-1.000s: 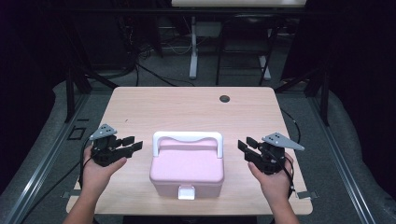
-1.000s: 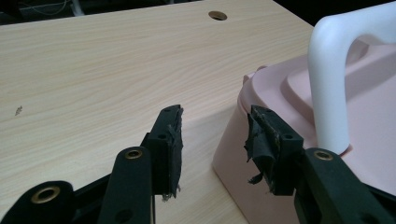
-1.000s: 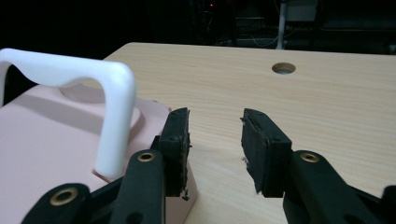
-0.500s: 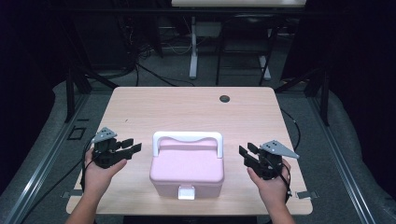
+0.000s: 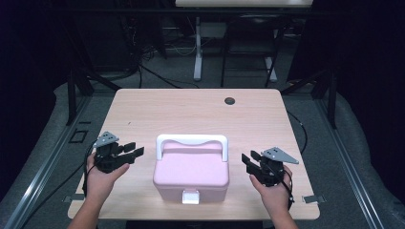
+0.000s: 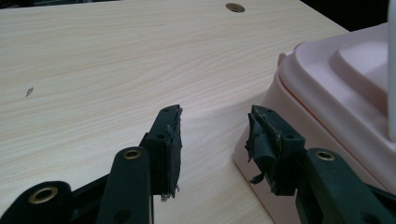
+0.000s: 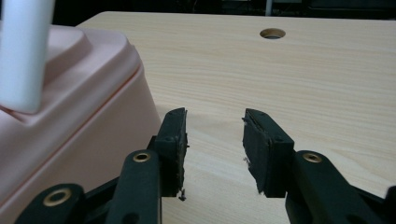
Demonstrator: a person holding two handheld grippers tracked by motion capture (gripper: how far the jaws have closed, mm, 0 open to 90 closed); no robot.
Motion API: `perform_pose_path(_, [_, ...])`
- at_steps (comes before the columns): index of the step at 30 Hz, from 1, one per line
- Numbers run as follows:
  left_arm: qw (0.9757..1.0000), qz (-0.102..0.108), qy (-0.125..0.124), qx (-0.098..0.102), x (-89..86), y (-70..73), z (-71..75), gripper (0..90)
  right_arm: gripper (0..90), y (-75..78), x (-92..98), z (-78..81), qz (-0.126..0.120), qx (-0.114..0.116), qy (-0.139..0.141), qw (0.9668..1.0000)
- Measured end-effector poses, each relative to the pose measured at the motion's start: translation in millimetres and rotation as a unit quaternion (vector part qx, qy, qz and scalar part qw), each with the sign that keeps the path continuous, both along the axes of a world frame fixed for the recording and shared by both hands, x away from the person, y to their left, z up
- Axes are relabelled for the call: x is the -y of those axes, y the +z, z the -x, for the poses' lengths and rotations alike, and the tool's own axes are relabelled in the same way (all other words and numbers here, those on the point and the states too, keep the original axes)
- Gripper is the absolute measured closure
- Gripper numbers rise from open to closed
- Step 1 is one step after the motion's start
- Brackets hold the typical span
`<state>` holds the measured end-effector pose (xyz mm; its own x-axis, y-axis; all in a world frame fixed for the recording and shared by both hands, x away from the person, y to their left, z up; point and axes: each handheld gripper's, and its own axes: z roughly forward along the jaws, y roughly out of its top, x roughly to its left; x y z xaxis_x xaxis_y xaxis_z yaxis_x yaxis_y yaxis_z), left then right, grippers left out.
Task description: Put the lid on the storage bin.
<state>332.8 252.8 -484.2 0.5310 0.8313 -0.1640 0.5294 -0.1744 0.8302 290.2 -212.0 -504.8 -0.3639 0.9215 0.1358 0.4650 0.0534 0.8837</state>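
Note:
A pink box (image 5: 191,174) with a white handle (image 5: 191,140) and a white front latch (image 5: 190,196) sits closed near the table's front edge. My left gripper (image 5: 134,149) hovers just left of it, open, jaws pointing at its side. In the left gripper view the box's corner (image 6: 336,93) lies right beside the right-hand jaw of that gripper (image 6: 215,121). My right gripper (image 5: 248,158) is open to the box's right; its jaws have just been opening a little, with nothing between them. In the right gripper view that gripper (image 7: 215,123) sits beside the box wall (image 7: 79,107) and handle (image 7: 23,51).
The light wooden table (image 5: 191,114) has a dark round hole (image 5: 230,100) near its far edge, also visible as hole (image 6: 235,7) and hole (image 7: 272,33). Beyond the table are dark floor, cables and another table's legs (image 5: 198,47).
My right hand has sunk toward the tabletop and come nearer the front edge. The left hand and the box have stayed put.

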Motion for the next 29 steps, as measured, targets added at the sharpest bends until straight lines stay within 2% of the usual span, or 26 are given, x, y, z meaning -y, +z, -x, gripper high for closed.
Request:
perform_pose_path(10, [0.9998,-0.005,0.002,-0.016,-1.2,-10.7,-6.6,51.5,53.6,-9.1,-0.6,-4.9,0.014,-0.01,-0.003,0.9998])
perform_pose_path(13, [0.9998,-0.011,-0.002,-0.018,1.0,-13.1,-7.3,50.2,51.2,-10.9,0.6,-7.2,0.008,-0.021,0.004,0.9997])
perform_pose_path(17, [0.9998,-0.007,-0.005,-0.017,1.8,-12.2,-7.5,49.4,48.6,-14.0,2.9,-9.0,0.006,-0.033,0.003,0.9994])
perform_pose_path(25, [0.9997,-0.004,-0.006,-0.023,3.4,-14.3,-13.4,48.3,42.6,-21.4,6.0,-11.1,0.017,-0.031,0.012,0.9993])
perform_pose_path(29, [0.9997,-0.004,-0.007,-0.023,4.1,-14.7,-16.3,48.3,42.7,-24.6,7.8,-11.0,0.016,-0.045,0.017,0.9987])
